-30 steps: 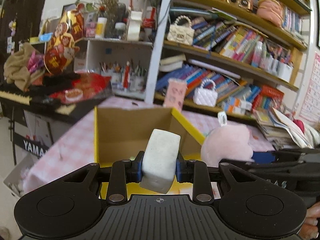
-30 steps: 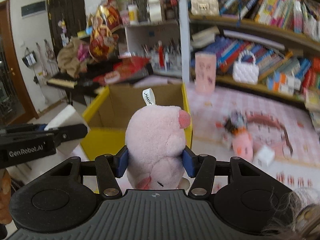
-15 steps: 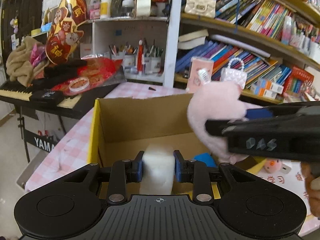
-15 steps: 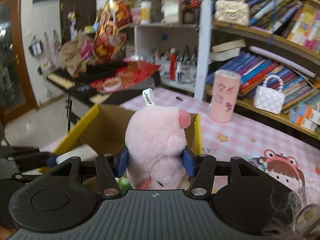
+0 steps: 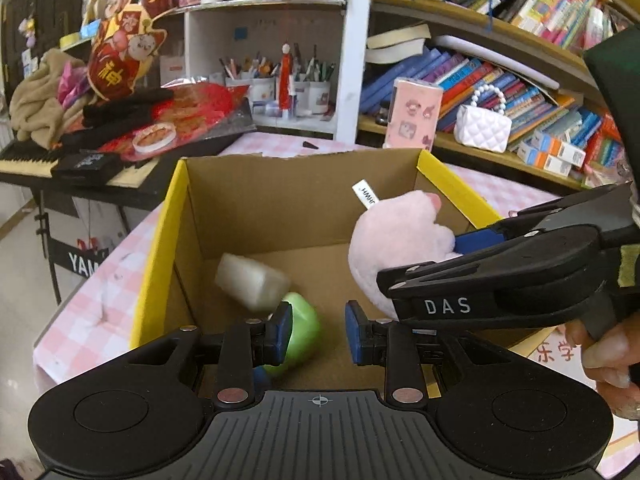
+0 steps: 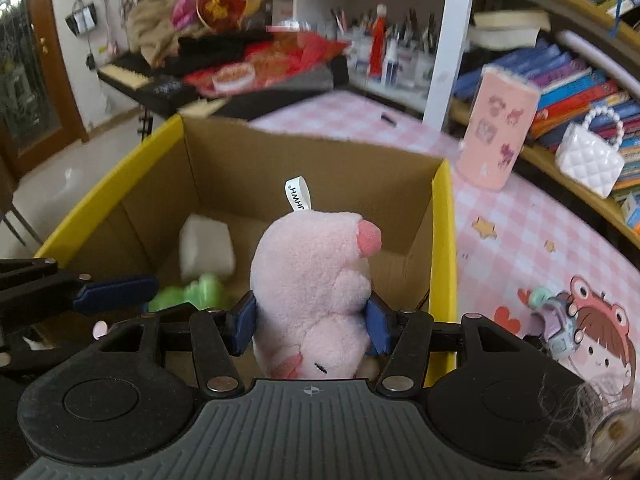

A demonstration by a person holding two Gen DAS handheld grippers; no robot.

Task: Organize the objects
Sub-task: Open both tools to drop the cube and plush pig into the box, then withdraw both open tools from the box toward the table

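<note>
Listener: Block first, please. Where is the white one now?

Describer: White foam block (image 5: 252, 282) lies inside the cardboard box (image 5: 256, 200), at its left side towards the far wall, blurred as if it has not settled. It seems to rest partly on a green toy (image 5: 302, 328) that sits nearer in the box. Half a second ago it was pinched in the left gripper (image 5: 319, 330). Now that gripper's pads stand a small way apart above the near part of the box, with nothing between them.

Listener: And the other hand?

Describer: The right gripper (image 6: 310, 322) holds a pink plush pig (image 6: 312, 272) upright by its lower body. A second ago the pig was short of the box; now it hangs over the right half of the opening, just inside the yellow rim. The jaws are opening, though the pads look to be touching the plush on both sides.

Listener: So what does that mean for the tidying?

Describer: I judge one item is put away and the pig is about to drop in beside it. More small toys lie on the pink checked tablecloth (image 6: 500, 216) to the right, so the job is not finished.
</note>
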